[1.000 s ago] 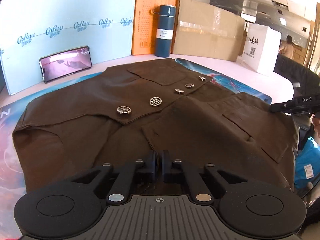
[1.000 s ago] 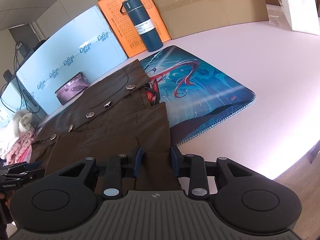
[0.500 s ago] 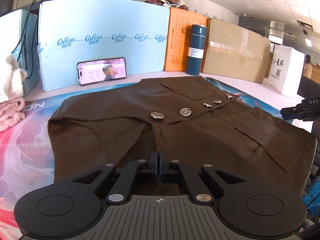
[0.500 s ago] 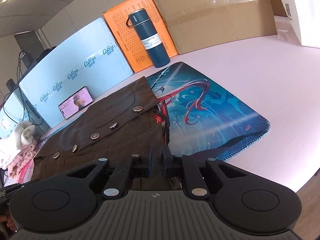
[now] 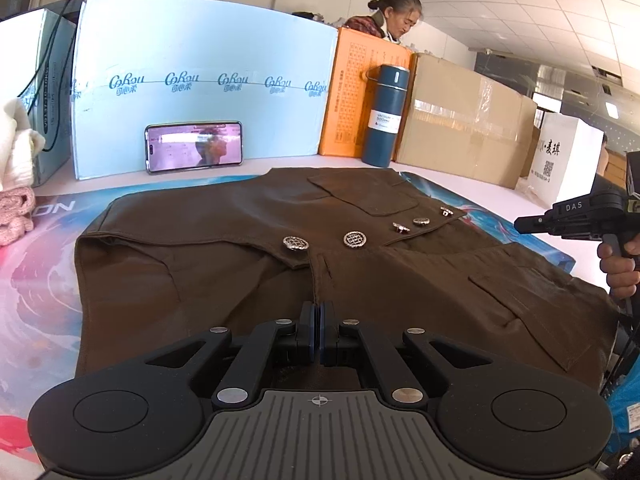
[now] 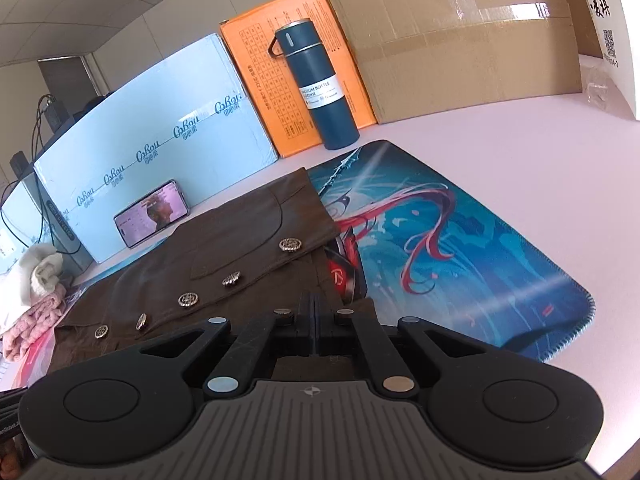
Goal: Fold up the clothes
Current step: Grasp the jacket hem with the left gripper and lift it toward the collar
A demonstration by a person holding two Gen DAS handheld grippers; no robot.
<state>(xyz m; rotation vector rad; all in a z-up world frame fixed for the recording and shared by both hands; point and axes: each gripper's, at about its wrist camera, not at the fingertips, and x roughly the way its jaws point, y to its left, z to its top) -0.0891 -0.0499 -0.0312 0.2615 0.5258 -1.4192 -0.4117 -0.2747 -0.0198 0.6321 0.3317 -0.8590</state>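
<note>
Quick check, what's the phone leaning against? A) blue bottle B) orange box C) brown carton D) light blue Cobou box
D: the phone stands on its long edge against the light blue box; the orange box, blue bottle and brown carton sit further to its right.

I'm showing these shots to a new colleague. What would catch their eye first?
Probably the brown vest with its row of silver buttons, spread over the colourful mat; the left tool and right tool are both shut on its near edge. Behind stand a dark blue bottle and a lit phone leaning on a pale blue box.
</note>
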